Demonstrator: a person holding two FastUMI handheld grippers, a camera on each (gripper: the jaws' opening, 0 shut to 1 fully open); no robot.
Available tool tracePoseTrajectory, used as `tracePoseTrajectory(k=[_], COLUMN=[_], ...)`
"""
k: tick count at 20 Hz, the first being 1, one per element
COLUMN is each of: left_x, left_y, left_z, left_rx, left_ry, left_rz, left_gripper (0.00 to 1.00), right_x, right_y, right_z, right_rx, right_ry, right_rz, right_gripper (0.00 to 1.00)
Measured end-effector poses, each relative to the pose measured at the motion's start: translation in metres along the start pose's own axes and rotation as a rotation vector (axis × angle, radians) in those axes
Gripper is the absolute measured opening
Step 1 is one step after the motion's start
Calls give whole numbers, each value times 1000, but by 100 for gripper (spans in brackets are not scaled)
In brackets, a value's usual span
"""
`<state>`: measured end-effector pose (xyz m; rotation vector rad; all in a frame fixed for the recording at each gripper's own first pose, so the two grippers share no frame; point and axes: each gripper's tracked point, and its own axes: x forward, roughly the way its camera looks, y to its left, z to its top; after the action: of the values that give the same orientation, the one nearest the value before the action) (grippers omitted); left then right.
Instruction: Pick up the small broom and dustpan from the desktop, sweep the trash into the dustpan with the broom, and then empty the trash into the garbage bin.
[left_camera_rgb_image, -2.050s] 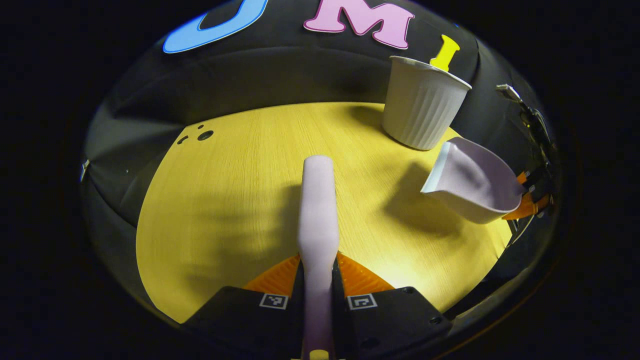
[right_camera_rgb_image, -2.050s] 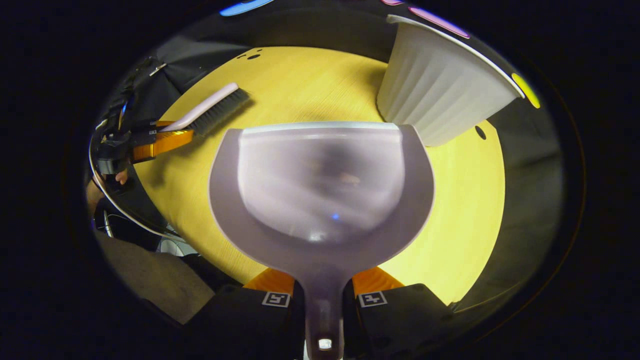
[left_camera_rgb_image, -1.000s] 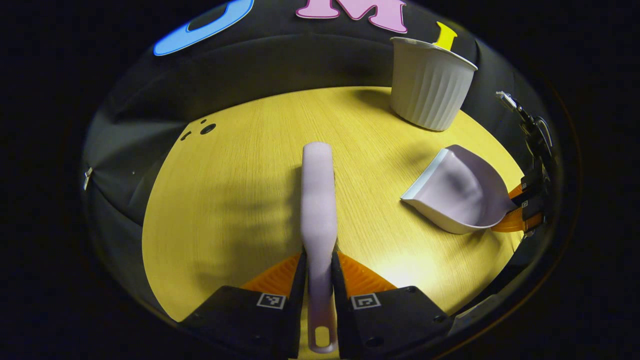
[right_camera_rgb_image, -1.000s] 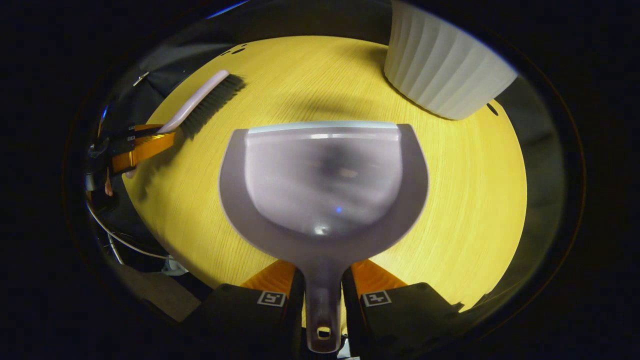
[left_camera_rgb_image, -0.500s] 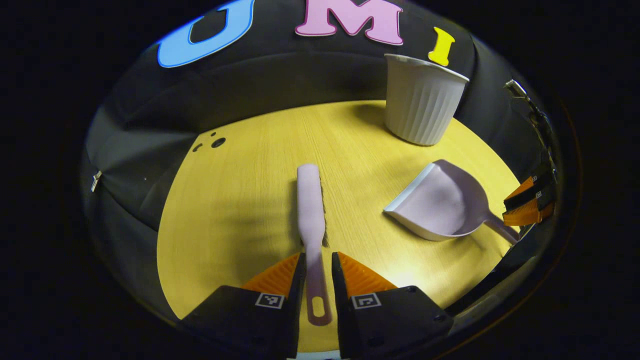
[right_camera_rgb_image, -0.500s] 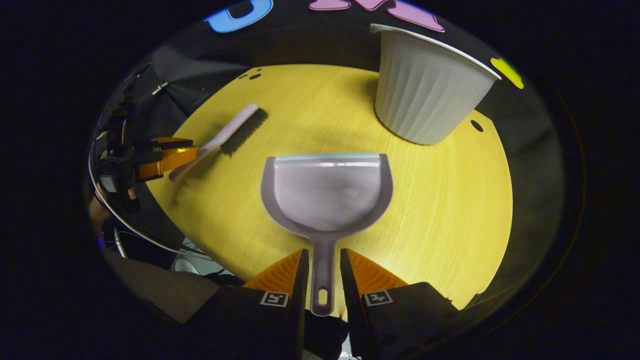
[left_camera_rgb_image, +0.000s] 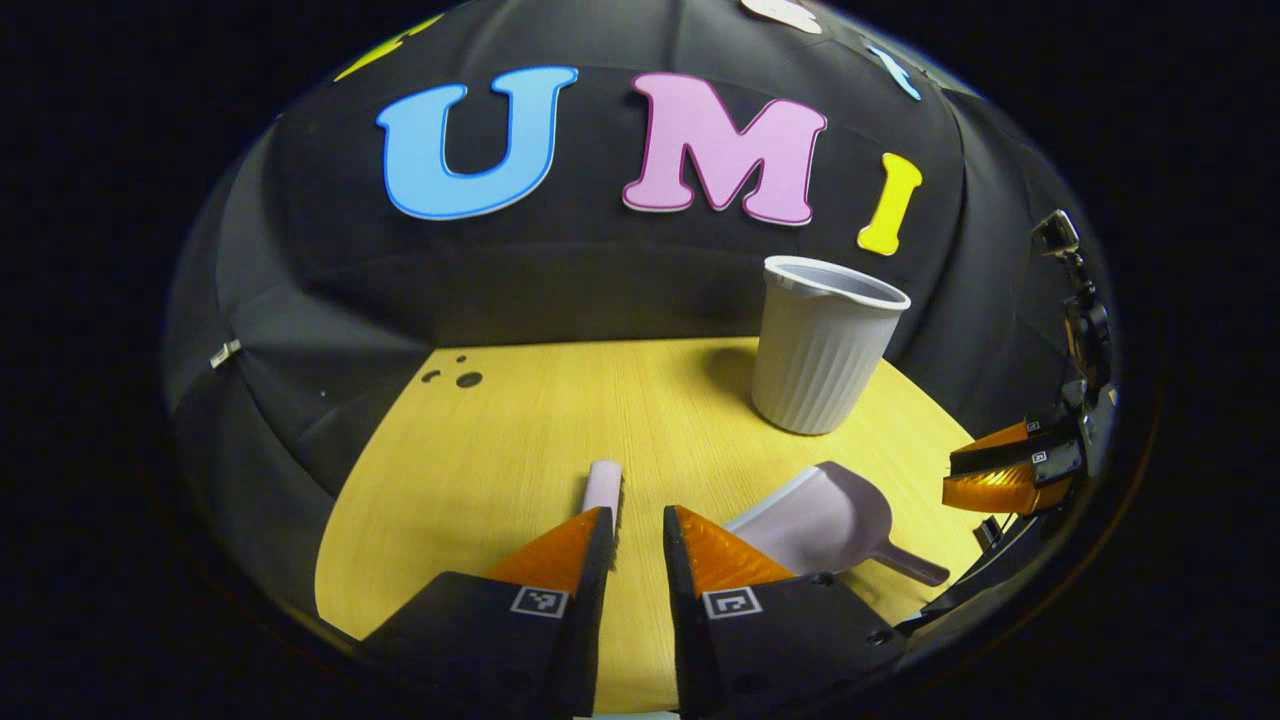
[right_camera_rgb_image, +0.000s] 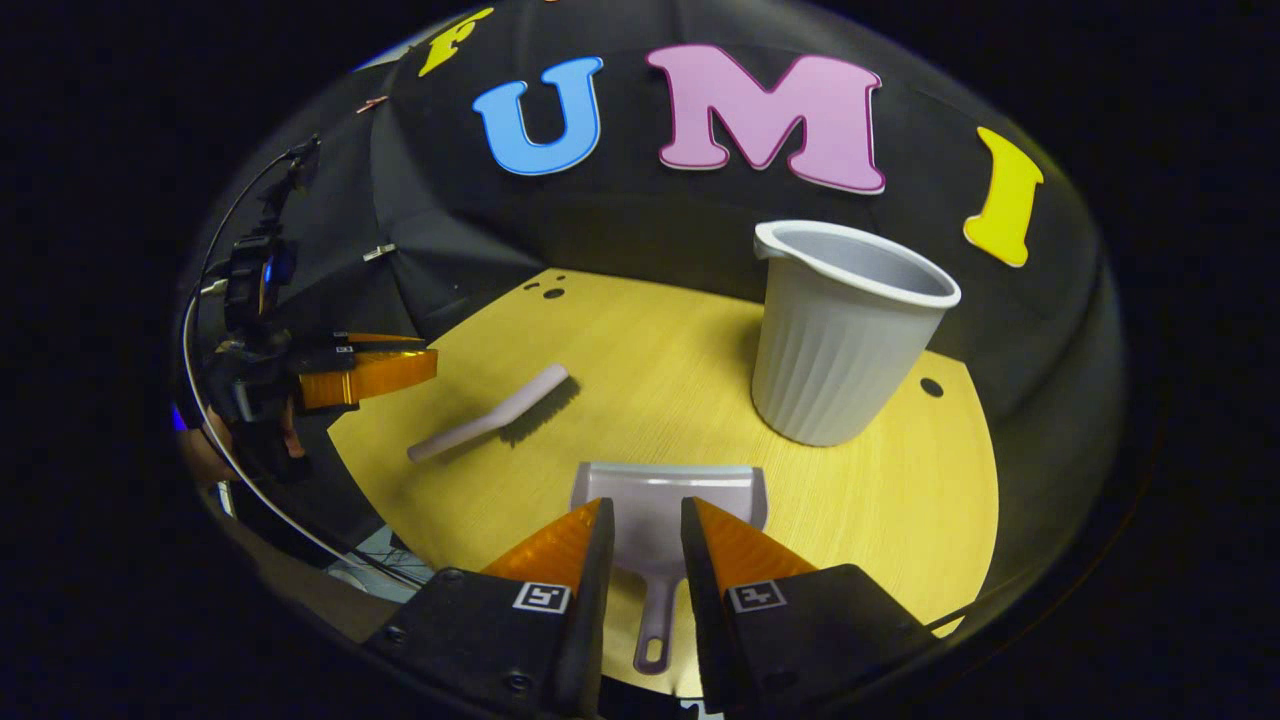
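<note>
The broom (right_camera_rgb_image: 492, 416) and dustpan (right_camera_rgb_image: 668, 500) both lie flat on the desktop (right_camera_rgb_image: 900, 500), near the garbage bin (right_camera_rgb_image: 840, 335) standing at the back. The left gripper (left_camera_rgb_image: 638, 525) hangs above the broom with fingers parted and nothing between them; the right gripper (right_camera_rgb_image: 640, 520) hangs over the dustpan's handle, likewise released. No trash is visible on the wood, so the emptying step looks done; judging by this, nothing remains except drawing both hands away

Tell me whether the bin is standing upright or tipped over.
Upright. The bin stands on its narrow base on the table, open rim facing up, beyond the dustpan. Its contents are hidden from these angles.
</note>
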<state>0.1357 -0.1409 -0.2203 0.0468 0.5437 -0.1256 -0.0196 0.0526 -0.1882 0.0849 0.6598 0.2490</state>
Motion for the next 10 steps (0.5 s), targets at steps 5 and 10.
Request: tracePoseTrajectory(k=[5,10], left_x=[-25,-36], left_y=[-21,-36], left_z=[5,-11], left_rx=[-13,-45], left_ry=[-22,14], left_rz=[28,70], left_gripper=[34,34], right_x=[-19,-27], right_y=[10,22], right_z=[23,19], right_rx=[-59,-116], right_ry=[-121,-104], right_rz=[37,104], right_gripper=[42,43])
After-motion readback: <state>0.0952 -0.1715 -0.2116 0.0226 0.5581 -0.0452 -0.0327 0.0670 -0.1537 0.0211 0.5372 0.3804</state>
